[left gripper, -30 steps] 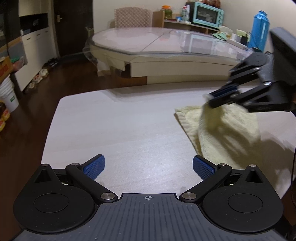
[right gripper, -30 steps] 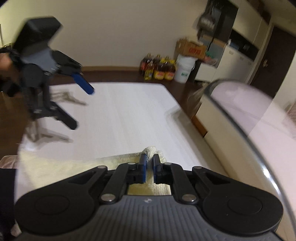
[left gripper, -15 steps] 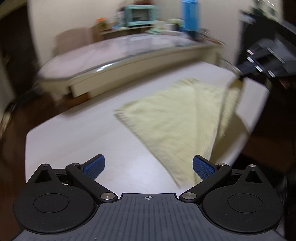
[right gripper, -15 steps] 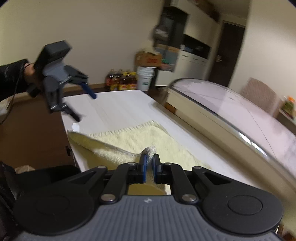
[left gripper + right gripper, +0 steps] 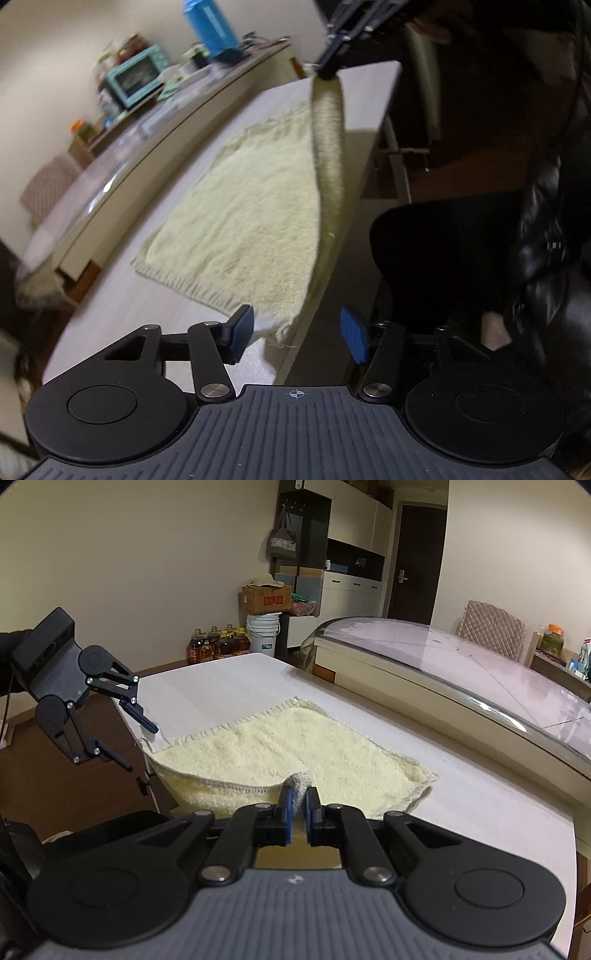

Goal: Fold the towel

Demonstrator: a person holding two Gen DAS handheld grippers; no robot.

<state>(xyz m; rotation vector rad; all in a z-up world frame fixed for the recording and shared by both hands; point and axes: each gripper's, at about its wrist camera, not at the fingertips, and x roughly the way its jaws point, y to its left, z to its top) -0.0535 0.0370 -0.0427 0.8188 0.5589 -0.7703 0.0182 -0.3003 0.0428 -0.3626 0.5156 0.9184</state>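
A pale yellow towel (image 5: 243, 221) (image 5: 295, 746) lies spread on the white table (image 5: 122, 314) (image 5: 229, 686). My right gripper (image 5: 297, 805) is shut on one towel corner and holds it raised, so that edge hangs in a loop; in the left wrist view the right gripper (image 5: 332, 62) is at the top. My left gripper (image 5: 297, 334) (image 5: 140, 746) straddles the table's edge with another towel corner (image 5: 277, 328) between its jaws. Those jaws are closing, and the pads are still apart from the cloth on at least one side.
A glass-topped round table (image 5: 461, 672) stands close behind the white one. A shelf holds a teal oven (image 5: 135, 74) and a blue flask (image 5: 212, 26). Oil bottles (image 5: 218, 646), a bucket (image 5: 263, 633) and a chair (image 5: 491, 627) stand farther off. A person's dark jacket (image 5: 546, 258) is at the right.
My left gripper has rolled and moved to the towel's corner at the table edge, and its jaws have narrowed. My right gripper has swung round with its towel corner still pinched.
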